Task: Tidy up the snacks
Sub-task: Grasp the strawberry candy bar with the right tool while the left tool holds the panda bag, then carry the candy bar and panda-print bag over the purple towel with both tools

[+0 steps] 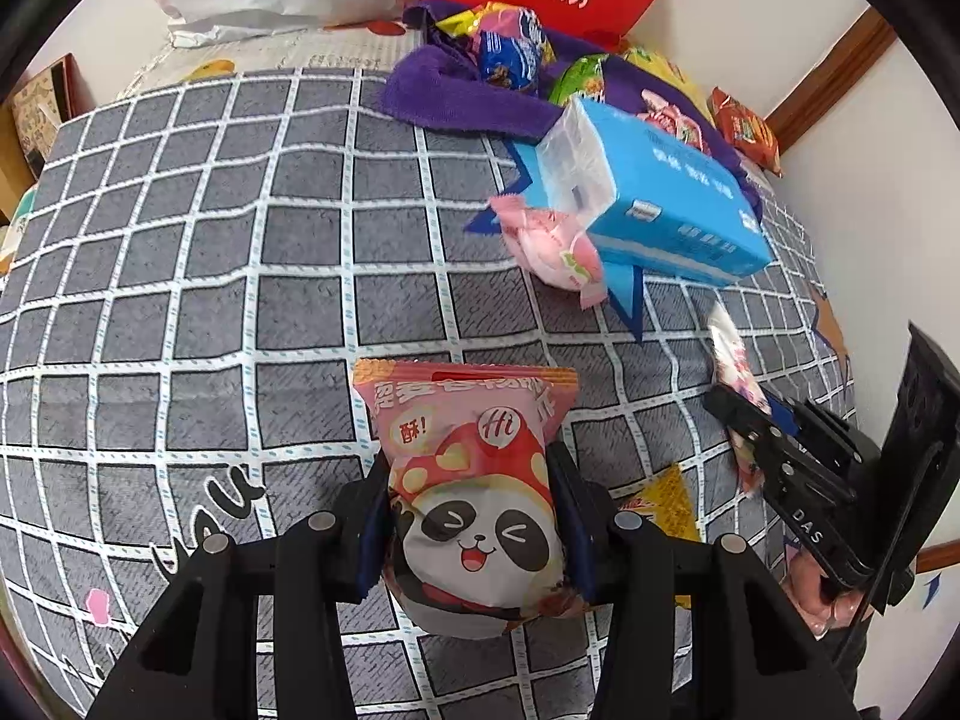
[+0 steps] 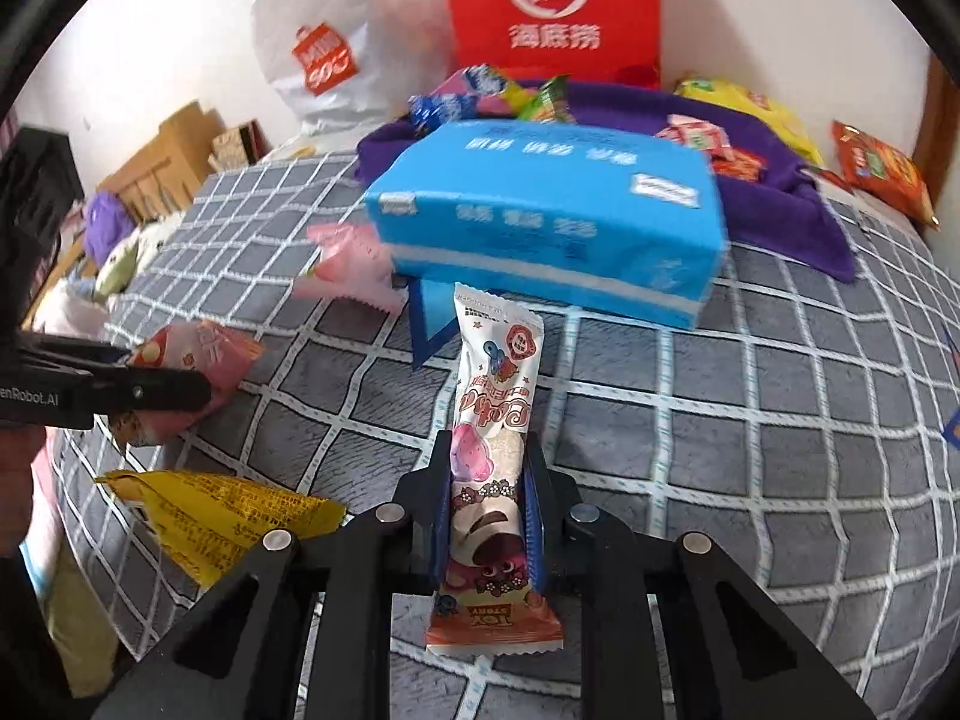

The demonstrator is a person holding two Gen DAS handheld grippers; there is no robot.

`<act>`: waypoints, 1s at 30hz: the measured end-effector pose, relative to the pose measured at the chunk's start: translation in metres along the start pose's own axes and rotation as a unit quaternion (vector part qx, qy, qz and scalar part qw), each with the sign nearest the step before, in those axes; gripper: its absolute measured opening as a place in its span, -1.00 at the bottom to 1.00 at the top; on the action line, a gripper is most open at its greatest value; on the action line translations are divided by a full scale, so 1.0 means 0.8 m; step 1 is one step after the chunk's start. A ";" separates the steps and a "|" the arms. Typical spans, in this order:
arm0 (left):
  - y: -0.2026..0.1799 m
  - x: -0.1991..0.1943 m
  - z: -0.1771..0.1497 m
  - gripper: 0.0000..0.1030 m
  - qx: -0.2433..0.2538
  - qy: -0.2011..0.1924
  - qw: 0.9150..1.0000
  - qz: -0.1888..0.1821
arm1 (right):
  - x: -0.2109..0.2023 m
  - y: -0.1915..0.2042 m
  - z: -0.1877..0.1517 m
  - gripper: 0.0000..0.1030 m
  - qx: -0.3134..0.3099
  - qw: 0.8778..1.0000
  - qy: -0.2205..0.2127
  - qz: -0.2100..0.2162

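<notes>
My left gripper (image 1: 471, 516) is shut on a pink panda snack bag (image 1: 474, 498), held above the grey checked bedspread; the same bag shows at the left of the right wrist view (image 2: 198, 360). My right gripper (image 2: 487, 510) is shut on a long white and pink Toy Story snack bar (image 2: 492, 450), which also shows at the right of the left wrist view (image 1: 735, 372). A purple cloth (image 2: 780, 204) at the back holds several snack packets (image 1: 510, 42). A small pink packet (image 1: 555, 246) lies beside the blue tissue pack.
A blue tissue pack (image 2: 540, 222) lies in the middle of the bed (image 1: 180, 240). A yellow triangular packet (image 2: 222, 516) lies near the front. A red paper bag (image 2: 552, 6) and a white plastic bag (image 2: 318, 48) stand against the back wall. An orange packet (image 2: 882, 174) lies far right.
</notes>
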State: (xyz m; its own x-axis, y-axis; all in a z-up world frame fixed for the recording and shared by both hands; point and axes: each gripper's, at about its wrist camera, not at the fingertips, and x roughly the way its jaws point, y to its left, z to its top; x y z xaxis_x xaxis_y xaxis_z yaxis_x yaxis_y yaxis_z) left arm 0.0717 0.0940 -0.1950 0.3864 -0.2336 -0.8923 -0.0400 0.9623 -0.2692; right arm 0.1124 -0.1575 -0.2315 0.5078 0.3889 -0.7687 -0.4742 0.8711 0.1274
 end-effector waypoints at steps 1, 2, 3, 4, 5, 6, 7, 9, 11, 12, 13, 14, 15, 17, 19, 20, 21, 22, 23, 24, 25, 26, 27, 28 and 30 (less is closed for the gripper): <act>0.000 -0.003 0.001 -0.13 0.000 -0.006 1.000 0.001 | -0.006 -0.004 -0.002 -0.61 0.005 1.000 -0.004 -0.005; -0.002 -0.009 0.003 -0.13 0.002 -0.015 1.000 0.001 | -0.011 -0.008 -0.003 -0.61 0.009 1.000 -0.007 -0.009; -0.001 -0.012 0.004 -0.13 0.002 -0.021 1.000 0.000 | -0.017 -0.012 -0.005 -0.61 0.016 1.000 -0.010 -0.016; -0.003 -0.015 0.005 -0.13 0.003 -0.025 1.000 -0.002 | -0.023 -0.018 -0.007 -0.61 0.025 0.999 -0.013 -0.025; -0.005 -0.018 0.006 -0.13 0.005 -0.028 1.000 -0.007 | -0.028 -0.023 -0.010 -0.61 0.031 0.999 -0.014 -0.031; -0.009 -0.021 0.008 -0.13 0.008 -0.031 0.999 -0.013 | -0.034 -0.029 -0.012 -0.61 0.040 0.998 -0.014 -0.038; -0.012 -0.023 0.009 -0.13 0.011 -0.034 0.999 -0.017 | -0.040 -0.036 -0.012 -0.61 0.049 0.998 -0.014 -0.045; -0.023 -0.029 0.015 -0.13 0.025 -0.032 0.999 -0.032 | -0.051 -0.046 -0.012 -0.61 0.062 0.996 -0.017 -0.057; -0.035 -0.034 0.022 -0.13 0.033 -0.039 0.998 -0.041 | -0.064 -0.052 -0.010 -0.61 0.070 0.995 -0.026 -0.066; -0.042 -0.036 0.027 -0.13 0.038 -0.046 0.997 -0.043 | -0.073 -0.056 -0.007 -0.61 0.075 0.994 -0.033 -0.070; -0.047 -0.039 0.031 -0.13 0.041 -0.051 0.997 -0.045 | -0.078 -0.057 -0.005 -0.61 0.077 0.994 -0.036 -0.072; -0.054 -0.041 0.037 -0.13 0.045 -0.057 0.996 -0.050 | -0.083 -0.059 -0.001 -0.61 0.079 0.993 -0.041 -0.073; -0.058 -0.042 0.042 -0.13 0.045 -0.059 0.996 -0.055 | -0.090 -0.060 0.004 -0.61 0.080 0.993 -0.047 -0.074; -0.065 -0.043 0.053 -0.13 0.045 -0.061 0.995 -0.065 | -0.098 -0.060 0.011 -0.60 0.083 0.992 -0.056 -0.080; -0.072 -0.043 0.060 -0.13 0.049 -0.061 0.994 -0.070 | -0.104 -0.058 0.025 -0.60 0.078 0.991 -0.055 -0.091; -0.077 -0.043 0.067 -0.13 0.053 -0.062 0.994 -0.070 | -0.105 -0.058 0.031 -0.60 0.075 0.991 -0.054 -0.092; -0.080 -0.044 0.071 -0.13 0.056 -0.063 0.994 -0.069 | -0.109 -0.057 0.039 -0.60 0.074 0.991 -0.058 -0.095; -0.083 -0.045 0.076 -0.13 0.059 -0.065 0.994 -0.069 | -0.112 -0.055 0.045 -0.60 0.075 0.990 -0.062 -0.098; -0.087 -0.047 0.085 -0.13 0.062 -0.068 0.993 -0.068 | -0.115 -0.054 0.054 -0.60 0.074 0.990 -0.067 -0.100; -0.089 -0.048 0.089 -0.13 0.064 -0.070 0.993 -0.068 | -0.115 -0.053 0.061 -0.60 0.072 0.990 -0.068 -0.098; -0.091 -0.049 0.095 -0.13 0.065 -0.072 0.993 -0.068 | -0.116 -0.052 0.070 -0.60 0.071 0.990 -0.072 -0.099; -0.093 -0.050 0.102 -0.13 0.065 -0.074 0.993 -0.067 | -0.116 -0.052 0.077 -0.60 0.072 0.990 -0.074 -0.101; -0.095 -0.050 0.109 -0.13 0.065 -0.075 0.993 -0.066 | -0.115 -0.052 0.086 -0.60 0.071 0.989 -0.077 -0.101; -0.096 -0.050 0.118 -0.13 0.065 -0.076 0.993 -0.064 | -0.114 -0.051 0.094 -0.60 0.069 0.989 -0.079 -0.101; -0.099 -0.049 0.133 -0.13 0.067 -0.079 0.993 -0.059 | -0.110 -0.049 0.115 -0.60 0.063 0.989 -0.084 -0.103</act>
State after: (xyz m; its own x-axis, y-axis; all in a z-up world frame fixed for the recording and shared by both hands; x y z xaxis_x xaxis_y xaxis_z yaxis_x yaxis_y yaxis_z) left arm 0.1579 0.0417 -0.1003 0.5206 -0.3306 -0.7872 0.1332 0.9421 -0.3076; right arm 0.1522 -0.1986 -0.1111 0.7015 0.2340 -0.6731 -0.2596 0.9636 0.0644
